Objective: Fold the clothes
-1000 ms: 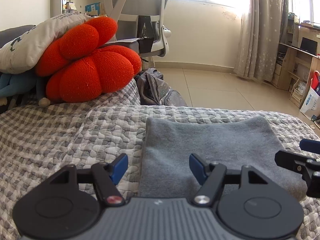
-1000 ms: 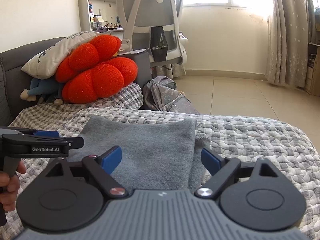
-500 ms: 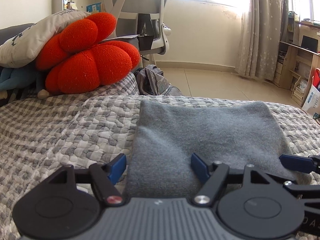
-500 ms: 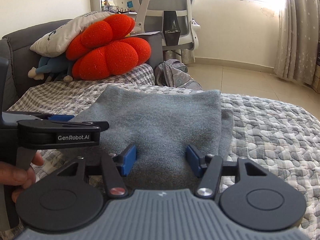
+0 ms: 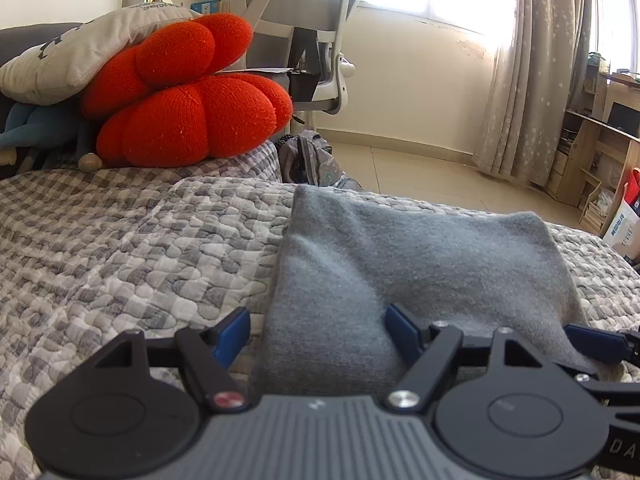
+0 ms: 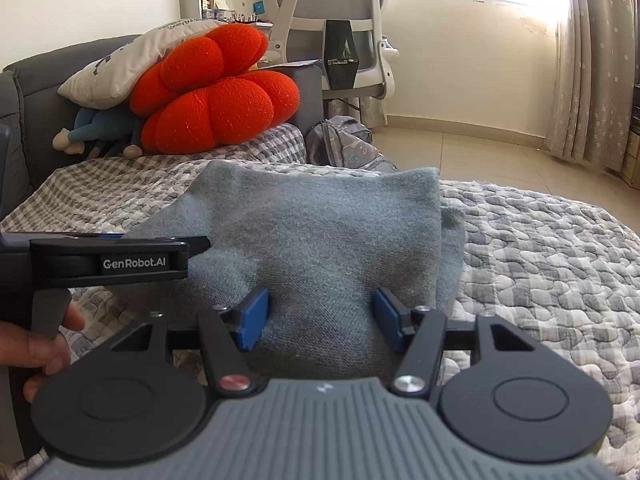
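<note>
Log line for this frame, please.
stage: near-edge pickup | garment: grey folded cloth on quilt | left gripper: opening | right gripper: astride cloth edge

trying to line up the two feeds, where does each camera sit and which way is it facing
Left wrist: on the left gripper, facing forward and slightly down over the grey garment's left edge; the right gripper's tip shows at right.
Right wrist: on the right gripper, facing along its fingers over the garment's right part; the left gripper and the person's hand show at left.
Shared: garment, quilt, red cushion, office chair.
</note>
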### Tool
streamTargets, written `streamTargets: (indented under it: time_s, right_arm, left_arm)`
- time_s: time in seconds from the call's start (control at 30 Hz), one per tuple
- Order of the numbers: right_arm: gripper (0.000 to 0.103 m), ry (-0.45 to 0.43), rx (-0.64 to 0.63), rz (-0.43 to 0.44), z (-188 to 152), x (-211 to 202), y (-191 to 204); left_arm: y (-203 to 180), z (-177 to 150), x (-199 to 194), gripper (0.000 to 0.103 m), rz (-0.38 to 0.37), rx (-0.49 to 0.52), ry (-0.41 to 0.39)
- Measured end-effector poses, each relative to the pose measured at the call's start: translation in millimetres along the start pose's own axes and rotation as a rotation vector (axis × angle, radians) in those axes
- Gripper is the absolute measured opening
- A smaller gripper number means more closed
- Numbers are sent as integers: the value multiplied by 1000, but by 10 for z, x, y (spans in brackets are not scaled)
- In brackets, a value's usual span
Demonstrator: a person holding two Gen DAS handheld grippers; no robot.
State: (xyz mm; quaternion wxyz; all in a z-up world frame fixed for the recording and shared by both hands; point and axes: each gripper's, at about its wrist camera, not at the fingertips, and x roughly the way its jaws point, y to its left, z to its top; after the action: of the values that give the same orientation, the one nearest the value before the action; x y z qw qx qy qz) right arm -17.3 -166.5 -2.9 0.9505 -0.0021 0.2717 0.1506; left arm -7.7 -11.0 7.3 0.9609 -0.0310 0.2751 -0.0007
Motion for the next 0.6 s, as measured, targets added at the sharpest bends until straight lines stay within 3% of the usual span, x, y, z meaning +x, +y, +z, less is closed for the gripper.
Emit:
streamTargets:
  time_s: [0.2, 0.43, 0.6]
  right_arm:
    - [60, -15, 16, -8, -24, -19, -13]
    - [61, -51, 106, 5, -53, -84, -150]
    - [62, -56, 156, -13, -67, -132, -206]
  left_arm:
    - [12, -9, -2, 79, 3, -5, -4]
    - [381, -53, 47, 79, -129, -210, 19]
    - [334, -65, 6, 79, -118, -200, 15]
